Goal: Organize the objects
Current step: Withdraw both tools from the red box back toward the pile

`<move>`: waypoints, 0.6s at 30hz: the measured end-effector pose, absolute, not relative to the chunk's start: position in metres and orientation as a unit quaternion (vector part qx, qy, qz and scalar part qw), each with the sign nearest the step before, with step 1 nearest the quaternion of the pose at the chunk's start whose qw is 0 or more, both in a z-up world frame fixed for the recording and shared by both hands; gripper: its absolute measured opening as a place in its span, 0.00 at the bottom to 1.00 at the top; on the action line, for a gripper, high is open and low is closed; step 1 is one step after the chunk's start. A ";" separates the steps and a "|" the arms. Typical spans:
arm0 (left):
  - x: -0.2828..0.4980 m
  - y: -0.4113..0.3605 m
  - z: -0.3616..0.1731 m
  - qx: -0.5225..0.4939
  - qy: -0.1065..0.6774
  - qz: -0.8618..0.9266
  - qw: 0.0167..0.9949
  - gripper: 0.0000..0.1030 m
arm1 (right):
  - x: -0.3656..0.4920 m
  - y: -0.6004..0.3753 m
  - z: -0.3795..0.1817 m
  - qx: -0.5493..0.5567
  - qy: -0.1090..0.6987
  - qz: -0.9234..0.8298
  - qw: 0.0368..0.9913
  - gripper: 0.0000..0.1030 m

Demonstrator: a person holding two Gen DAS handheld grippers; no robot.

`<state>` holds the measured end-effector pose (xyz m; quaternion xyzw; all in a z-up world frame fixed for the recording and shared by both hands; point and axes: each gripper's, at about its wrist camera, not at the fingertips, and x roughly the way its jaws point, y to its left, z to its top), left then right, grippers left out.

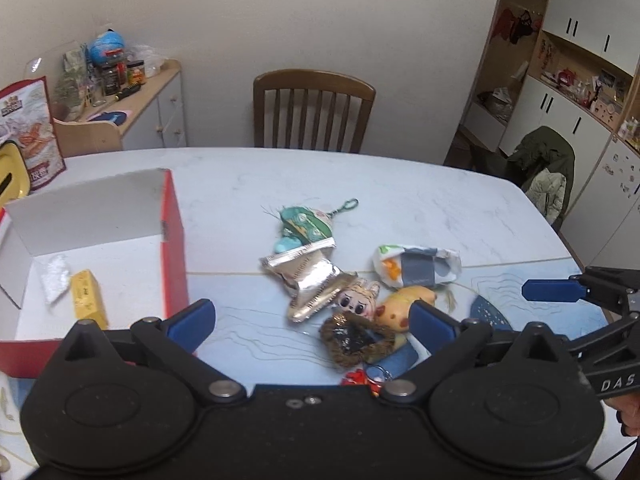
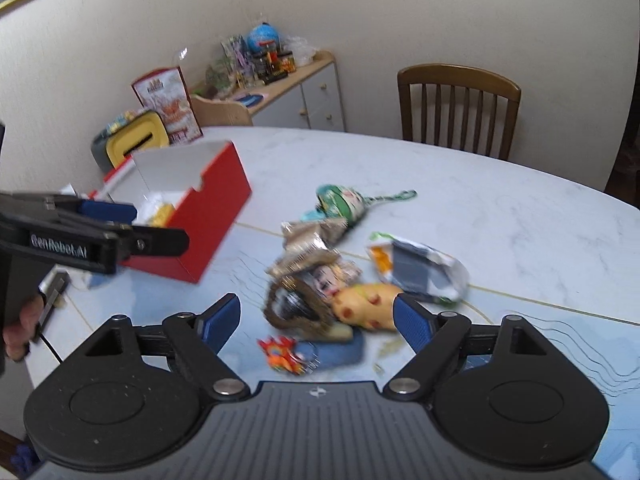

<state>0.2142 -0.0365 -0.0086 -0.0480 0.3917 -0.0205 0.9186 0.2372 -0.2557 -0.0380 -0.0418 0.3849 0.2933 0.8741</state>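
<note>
At far left, the open red cardboard box with white interior [image 1: 176,240] sits on the white marble-pattern table [image 1: 400,192]. Inside it lies a yellow rectangular block [image 1: 89,298], long axis running from the near wall toward the far wall, beside a crumpled white wrapper [image 1: 56,276].

The left gripper [image 1: 312,322] has its jaws spread wide, with nothing between the blue pads. Just ahead of it lies the loose pile: a crumpled silver foil packet [image 1: 310,280], long axis diagonal; a green keychain pouch [image 1: 310,224], clasp pointing up-right; a small doll head [image 1: 357,298]; and a white-and-grey snack bag [image 1: 418,266].

The right gripper [image 2: 316,320] is likewise spread and empty, with a yellow spotted plush [image 2: 366,304] just ahead of its pads.
</note>
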 end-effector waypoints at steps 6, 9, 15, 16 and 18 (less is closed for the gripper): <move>0.220 -0.052 -0.037 -0.055 0.408 -0.027 0.911 1.00 | 0.253 -0.273 -0.056 -0.045 0.394 0.272 0.877 0.81; 0.222 -0.057 -0.056 -0.069 0.422 -0.026 0.903 1.00 | 0.264 -0.278 -0.066 -0.043 0.403 0.264 0.875 0.81; 0.230 -0.059 -0.081 -0.084 0.433 -0.013 0.897 1.00 | 0.284 -0.280 -0.086 -0.046 0.418 0.260 0.869 0.81; 0.232 -0.058 -0.085 -0.086 0.434 -0.012 0.897 1.00 | 0.288 -0.279 -0.090 -0.047 0.420 0.260 0.868 0.81; 0.236 -0.057 -0.091 -0.089 0.435 -0.011 0.896 1.00 | 0.296 -0.277 -0.097 -0.049 0.426 0.258 0.866 0.81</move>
